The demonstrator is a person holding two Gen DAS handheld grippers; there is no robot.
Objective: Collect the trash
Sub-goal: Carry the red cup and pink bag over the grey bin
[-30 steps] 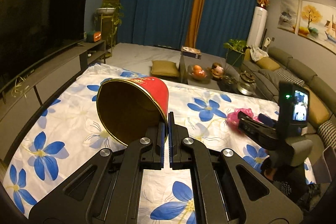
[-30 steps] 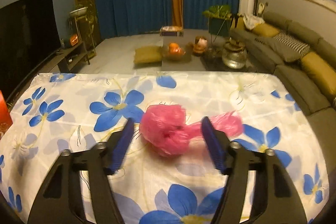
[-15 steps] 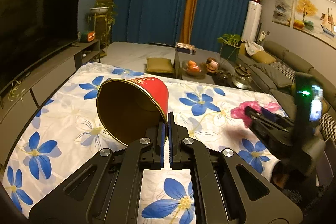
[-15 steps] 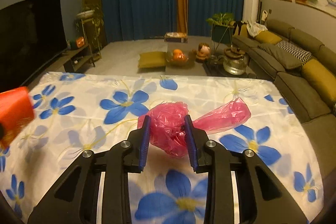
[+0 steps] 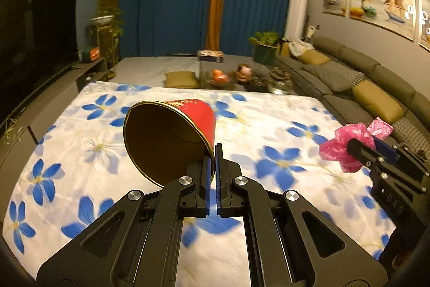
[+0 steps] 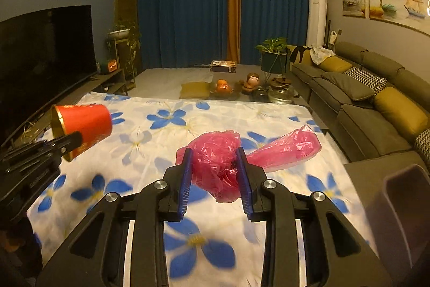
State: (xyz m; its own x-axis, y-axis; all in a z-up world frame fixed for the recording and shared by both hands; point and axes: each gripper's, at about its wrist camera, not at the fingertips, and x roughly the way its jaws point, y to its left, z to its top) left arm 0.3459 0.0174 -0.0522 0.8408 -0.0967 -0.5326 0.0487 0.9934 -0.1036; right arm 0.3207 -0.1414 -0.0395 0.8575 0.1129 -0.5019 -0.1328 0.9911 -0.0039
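While both pieces of trash are hanging above the flowered bench (image 6: 268, 112), the step in hand appears to be bringing the pink plastic bag (image 6: 215, 152) across to the red paper cup (image 5: 172, 136) and stuffing it inside. Doing this well probably means keeping the cup's open mouth tilted toward the incoming bag, lining the crumpled bulk up with the rim before releasing, and minding the loose tail that is trailing off to the right, since it could catch on the rim or drag outside.

The left gripper (image 5: 214, 166) is pinching the cup's rim, its 2 jaws nearly together with only the thin paper wall between them; the cup is lying on its side in the air, mouth facing the camera, and looks empty. The right gripper (image 6: 215, 174) is holding its jaws partly apart, squeezing the wadded middle of the bag between the blue pads (image 6: 185, 179). In the left wrist view, that gripper and its bag (image 5: 346, 149) are sitting well apart from the cup, off to the right.
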